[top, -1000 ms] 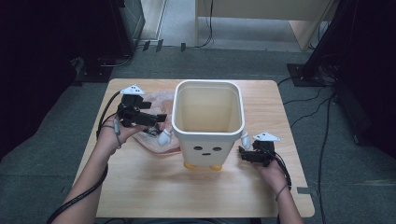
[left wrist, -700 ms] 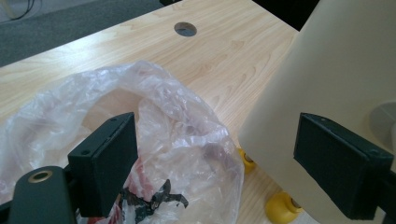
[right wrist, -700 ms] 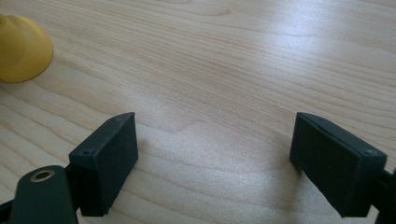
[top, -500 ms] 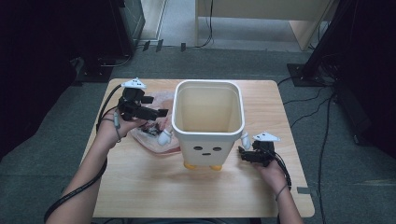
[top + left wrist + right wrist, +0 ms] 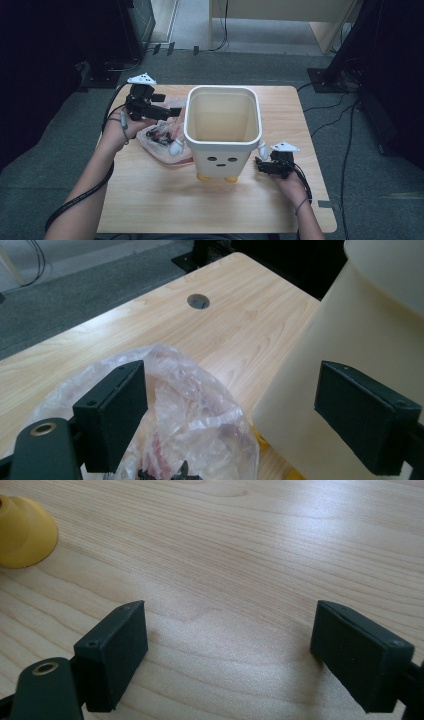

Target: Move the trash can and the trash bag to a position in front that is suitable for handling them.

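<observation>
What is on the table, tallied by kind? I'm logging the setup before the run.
White bin with a face and yellow feet: 1
Clear plastic bag with red and black contents: 1
Handheld grippers, both open: 2, left gripper and right gripper
Total: 4

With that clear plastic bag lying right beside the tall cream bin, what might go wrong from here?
1. The crinkly clear plastic bag is thin and slack; the open left gripper may pinch only a fold, so it could slip or tear.
2. The tall cream plastic bin stands on small yellow feet close beside the bag; a nudge from the left gripper might shift or tip it.
3. The right gripper sits open, low over the wooden table, not steadying the bin.
</observation>
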`<move>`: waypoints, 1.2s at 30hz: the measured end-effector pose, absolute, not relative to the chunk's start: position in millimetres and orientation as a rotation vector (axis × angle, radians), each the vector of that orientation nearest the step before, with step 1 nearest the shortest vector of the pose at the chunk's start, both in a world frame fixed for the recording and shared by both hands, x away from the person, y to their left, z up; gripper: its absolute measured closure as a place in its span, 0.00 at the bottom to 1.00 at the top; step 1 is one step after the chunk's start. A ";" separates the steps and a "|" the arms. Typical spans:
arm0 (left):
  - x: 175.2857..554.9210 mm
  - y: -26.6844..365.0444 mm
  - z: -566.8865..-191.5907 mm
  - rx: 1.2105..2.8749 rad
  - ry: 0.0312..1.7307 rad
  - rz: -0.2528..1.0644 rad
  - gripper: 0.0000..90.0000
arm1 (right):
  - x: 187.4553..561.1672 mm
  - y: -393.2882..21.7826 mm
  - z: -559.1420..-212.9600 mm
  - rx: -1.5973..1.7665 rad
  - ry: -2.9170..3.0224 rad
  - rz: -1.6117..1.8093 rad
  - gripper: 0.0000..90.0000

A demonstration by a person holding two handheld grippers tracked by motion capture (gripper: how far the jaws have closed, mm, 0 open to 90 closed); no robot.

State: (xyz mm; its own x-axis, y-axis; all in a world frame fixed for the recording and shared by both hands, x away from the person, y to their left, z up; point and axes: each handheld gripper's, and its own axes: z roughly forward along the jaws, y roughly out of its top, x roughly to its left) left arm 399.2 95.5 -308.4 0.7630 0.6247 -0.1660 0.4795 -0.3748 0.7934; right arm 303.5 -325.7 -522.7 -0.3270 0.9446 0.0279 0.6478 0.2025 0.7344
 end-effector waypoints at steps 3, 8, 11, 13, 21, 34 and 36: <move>400.1 95.3 -301.8 2.048 0.809 0.225 0.15 | 303.4 -325.6 -522.7 1.480 2.052 0.922 0.17; 402.0 96.3 -292.8 2.045 0.807 0.232 0.15 | 303.4 -325.6 -522.7 1.479 2.053 0.922 0.17; 402.8 96.7 -287.5 2.055 0.802 0.246 0.15 | 303.4 -325.6 -522.7 1.479 2.053 0.922 0.17; 403.7 97.5 -283.9 2.053 0.796 0.258 0.16 | 303.5 -325.6 -522.7 1.480 2.053 0.922 0.17; 409.8 97.5 -272.9 2.027 0.790 0.250 0.16 | 303.5 -325.6 -522.7 1.480 2.053 0.922 0.17; 410.7 80.0 -240.5 2.030 0.751 0.256 0.16 | 303.5 -325.7 -522.7 1.480 2.053 0.923 0.17; 410.0 77.7 -238.1 2.028 0.744 0.255 0.16 | 303.5 -325.6 -522.7 1.481 2.051 0.924 0.17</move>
State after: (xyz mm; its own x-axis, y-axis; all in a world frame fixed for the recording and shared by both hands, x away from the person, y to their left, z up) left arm 410.0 77.7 -238.1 0.7949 0.5967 -0.1098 0.4038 -0.3851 0.8299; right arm 303.5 -325.6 -522.7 -0.3264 0.9448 0.0288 0.6477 0.2014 0.7348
